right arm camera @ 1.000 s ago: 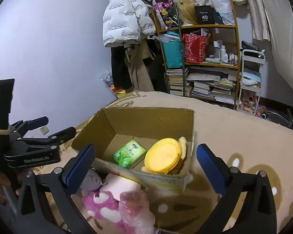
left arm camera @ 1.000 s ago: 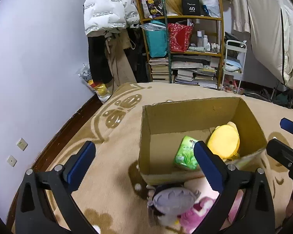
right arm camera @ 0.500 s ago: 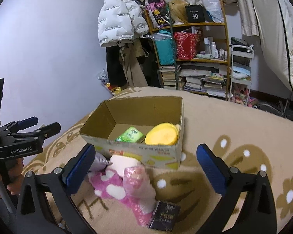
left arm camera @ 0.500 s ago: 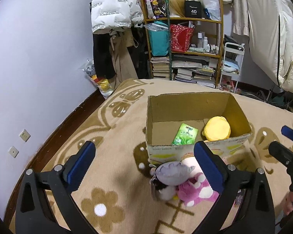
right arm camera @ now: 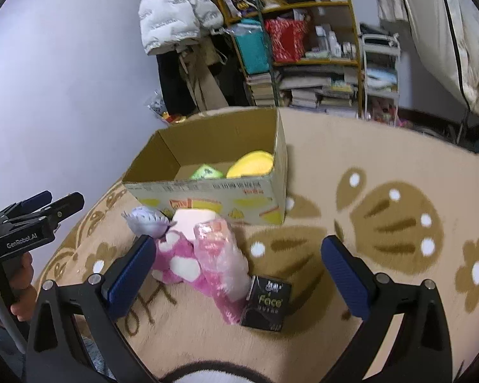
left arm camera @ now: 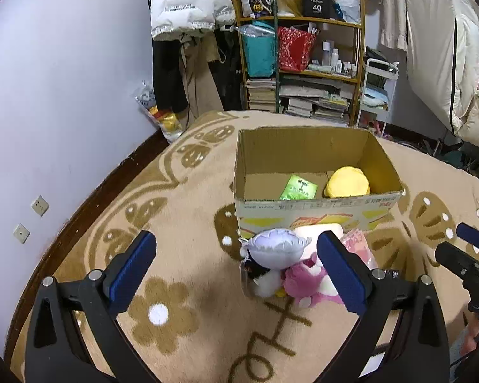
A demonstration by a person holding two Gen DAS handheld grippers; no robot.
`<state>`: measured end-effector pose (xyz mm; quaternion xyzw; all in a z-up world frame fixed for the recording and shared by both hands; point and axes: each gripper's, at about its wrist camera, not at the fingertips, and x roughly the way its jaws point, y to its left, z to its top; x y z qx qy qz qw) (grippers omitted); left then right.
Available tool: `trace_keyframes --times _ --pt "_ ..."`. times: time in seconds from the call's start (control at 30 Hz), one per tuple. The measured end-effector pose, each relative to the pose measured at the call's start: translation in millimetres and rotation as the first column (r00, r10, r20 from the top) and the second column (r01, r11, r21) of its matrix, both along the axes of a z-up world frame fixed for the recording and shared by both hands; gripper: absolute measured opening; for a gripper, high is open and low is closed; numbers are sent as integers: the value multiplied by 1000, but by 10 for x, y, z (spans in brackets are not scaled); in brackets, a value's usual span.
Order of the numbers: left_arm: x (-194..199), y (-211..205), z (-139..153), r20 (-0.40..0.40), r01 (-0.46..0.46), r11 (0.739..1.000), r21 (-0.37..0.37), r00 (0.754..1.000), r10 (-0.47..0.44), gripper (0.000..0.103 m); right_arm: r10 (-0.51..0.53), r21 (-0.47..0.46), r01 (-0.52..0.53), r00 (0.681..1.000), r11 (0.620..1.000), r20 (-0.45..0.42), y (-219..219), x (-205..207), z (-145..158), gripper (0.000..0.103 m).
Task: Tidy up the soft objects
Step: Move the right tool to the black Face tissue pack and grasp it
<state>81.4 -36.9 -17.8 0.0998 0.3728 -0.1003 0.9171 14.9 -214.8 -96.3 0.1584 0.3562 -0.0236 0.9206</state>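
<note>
An open cardboard box [left arm camera: 316,214] [right arm camera: 207,191] sits on the rug and holds a yellow plush [left arm camera: 346,182] [right arm camera: 250,167] and a green tissue pack [left arm camera: 298,188] [right arm camera: 206,172]. In front of it lies a pile: a lilac-capped plush doll [left arm camera: 276,249] [right arm camera: 147,220], a pink plush [left arm camera: 303,282] [right arm camera: 178,260], a white soft block [right arm camera: 194,220] and a pink plastic-wrapped pack [right arm camera: 220,252]. A black "Face" tissue pack [right arm camera: 266,300] lies beside them. My left gripper [left arm camera: 236,268] is open above the rug near the pile. My right gripper [right arm camera: 236,274] is open over the pile.
A beige rug [left arm camera: 175,223] with brown flower patterns covers the floor. Behind stand a cluttered shelf [left arm camera: 303,63], hanging coats [left arm camera: 188,3] and a white cart [left arm camera: 376,95]. A purple wall [left arm camera: 48,95] with sockets runs along the left. A hand [right arm camera: 19,290] holds the left gripper's handle.
Both grippers have pulled back from the box, which now looks smaller and farther. The plush pile and the black pack have come into fuller view. Both stay open.
</note>
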Motion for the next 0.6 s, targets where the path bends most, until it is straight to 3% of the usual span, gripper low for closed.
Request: trace_keyframes --times 0.2,0.33,0.6 --pt "52 0 -119 -49 4 1000 -6 999 -4 100 -23 25 25 997 999 -80 -54 70 -206 101" --pt "116 -13 -214 -85 7 1000 -15 996 -8 100 -34 59 42 990 997 -134 -97 135 -364 90" --pt "253 -147 -404 -144 47 999 -13 988 -48 100 -50 104 74 975 992 -217 -185 245 -614 80"
